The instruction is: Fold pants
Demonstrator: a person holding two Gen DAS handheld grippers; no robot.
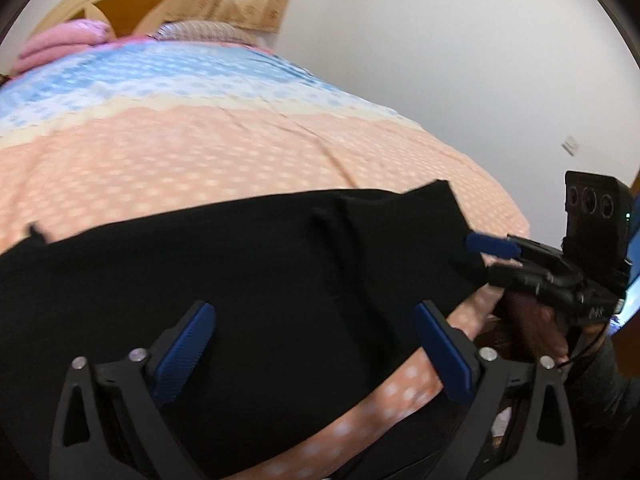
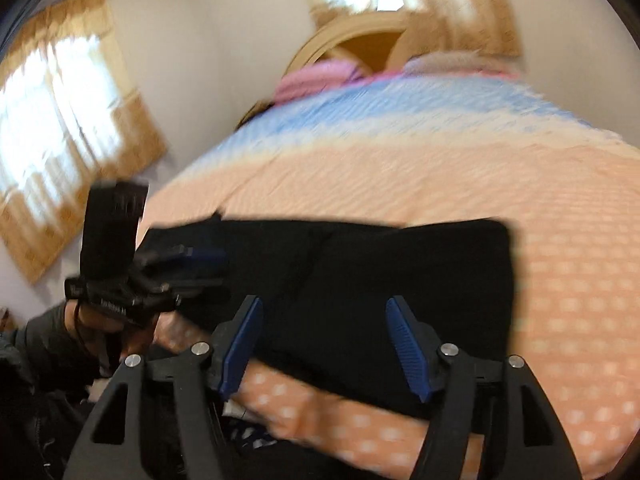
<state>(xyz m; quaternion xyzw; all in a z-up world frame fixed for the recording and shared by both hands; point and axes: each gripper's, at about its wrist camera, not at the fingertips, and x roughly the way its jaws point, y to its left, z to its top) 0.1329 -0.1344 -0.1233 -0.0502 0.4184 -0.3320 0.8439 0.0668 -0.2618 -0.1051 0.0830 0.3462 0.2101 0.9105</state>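
Note:
Black pants (image 1: pixel 248 280) lie across the near part of a bed, and they also show in the right wrist view (image 2: pixel 380 272). My left gripper (image 1: pixel 316 320) is open, its blue pads spread above the pants, nothing between them. My right gripper (image 2: pixel 324 316) is open too, hovering over the pants' near edge. In the left wrist view the right gripper (image 1: pixel 480 254) sits at the pants' right end. In the right wrist view the left gripper (image 2: pixel 204 264) sits at the pants' left end. Both views are blurred.
The bed (image 1: pixel 200 148) has a peach dotted cover with a blue band farther back. Pink bedding (image 1: pixel 64 46) and a wooden headboard (image 1: pixel 132 4) are at the far end. Curtained windows (image 2: pixel 60 112) and a white wall (image 1: pixel 460 48) surround the bed.

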